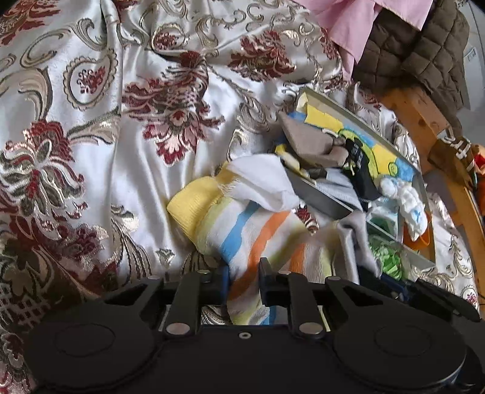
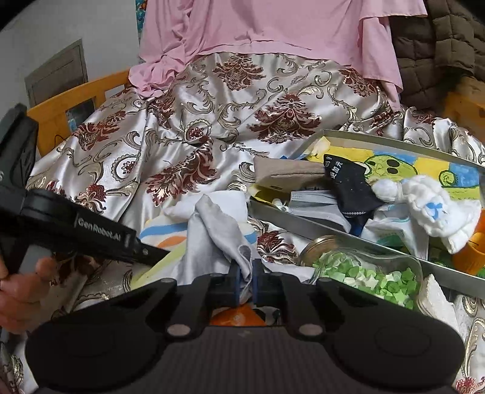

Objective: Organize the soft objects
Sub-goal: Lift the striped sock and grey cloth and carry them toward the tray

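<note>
Left hand-held gripper clamped narrow on striped sock, which lies on floral bedspread just left of metal tray. Right hand-held gripper pinched tight on grey-white sock, also left of tray, overlapping striped sock. Tray holds black sock, knotted white sock, misc. fabric. Glass jar w/ green bits lies just in front of tray.

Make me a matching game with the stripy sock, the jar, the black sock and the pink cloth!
Things:
1. striped sock
2. glass jar
3. black sock
4. pink cloth

Places:
A. inside the metal tray
B. draped at the back over the floral bedspread
C. between the left gripper fingers
D. lying on its side, holding green bits

Pairs: 1-C, 2-D, 3-A, 4-B
</note>
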A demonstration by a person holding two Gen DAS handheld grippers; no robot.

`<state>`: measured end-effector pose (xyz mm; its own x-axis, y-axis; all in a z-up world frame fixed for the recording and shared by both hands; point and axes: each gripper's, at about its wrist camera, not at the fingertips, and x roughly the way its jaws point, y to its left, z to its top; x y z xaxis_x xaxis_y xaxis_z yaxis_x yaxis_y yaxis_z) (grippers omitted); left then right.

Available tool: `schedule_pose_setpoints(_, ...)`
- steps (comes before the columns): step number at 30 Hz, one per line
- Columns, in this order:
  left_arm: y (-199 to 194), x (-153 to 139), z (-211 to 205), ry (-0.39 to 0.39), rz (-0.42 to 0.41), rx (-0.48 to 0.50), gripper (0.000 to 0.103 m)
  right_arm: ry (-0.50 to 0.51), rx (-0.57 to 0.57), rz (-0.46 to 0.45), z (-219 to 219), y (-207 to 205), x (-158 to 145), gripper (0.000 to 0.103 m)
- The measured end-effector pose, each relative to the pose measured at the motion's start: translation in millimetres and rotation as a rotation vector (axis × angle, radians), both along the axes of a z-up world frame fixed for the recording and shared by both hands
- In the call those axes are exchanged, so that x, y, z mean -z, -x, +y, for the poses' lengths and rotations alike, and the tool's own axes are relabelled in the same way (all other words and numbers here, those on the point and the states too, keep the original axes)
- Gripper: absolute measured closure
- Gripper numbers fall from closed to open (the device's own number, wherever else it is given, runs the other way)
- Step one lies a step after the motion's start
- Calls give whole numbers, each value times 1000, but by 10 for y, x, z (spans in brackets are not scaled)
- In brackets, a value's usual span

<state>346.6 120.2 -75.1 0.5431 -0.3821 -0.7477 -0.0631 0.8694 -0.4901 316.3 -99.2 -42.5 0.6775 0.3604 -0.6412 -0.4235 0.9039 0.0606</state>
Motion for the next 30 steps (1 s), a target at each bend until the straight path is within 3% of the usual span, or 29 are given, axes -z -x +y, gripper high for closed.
schedule_pose_setpoints(8,-37,88,1,10,23,1,74,4,-7,-7,0,7,-1,96)
schedule_pose_setpoints(11,-48,55,-47,-40,8,20,84,14,-9,-11,12,8,-3,96)
schedule_pose_setpoints(16,-13,-48,-104,-93,-39,40,90,19,9,-29,-31,28,-37,96)
schedule_pose_setpoints(24,133,-337,-103,-99,-140,-1,90,11,33,-78,-97,88,-136,96)
schedule_pose_setpoints(30,265,-523,-224,-165,-239,47,90,-12,43,-142,-158,175,-286,96)
